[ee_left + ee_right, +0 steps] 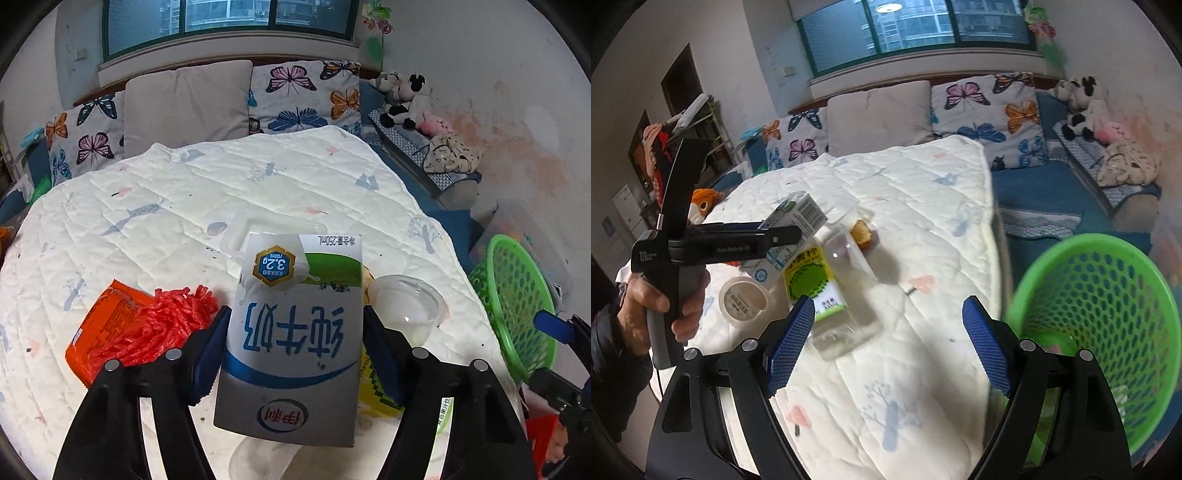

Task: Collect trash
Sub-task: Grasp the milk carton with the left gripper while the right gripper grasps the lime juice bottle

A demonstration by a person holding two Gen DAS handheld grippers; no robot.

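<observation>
While the left claw clamps a white-and-blue milk carton above the white quilted bed, the right claw gapes with nothing in it, just beside a green mesh plastic basket. Below the carton lie a yellow-labelled clear bottle and a clear plastic cup.

White quilt with pale blue and pink tree and fish motifs. Milk carton: white and grey, with blue characters, a green band and a red oval logo. Orange wrapper under red mesh netting. Clear plastic cup. Bright green perforated basket. Bottle with a yellow and green label. Gripper pads blue on black arms. Butterfly-patterned cushions in purple, orange and blue flank a plain beige cushion.
</observation>
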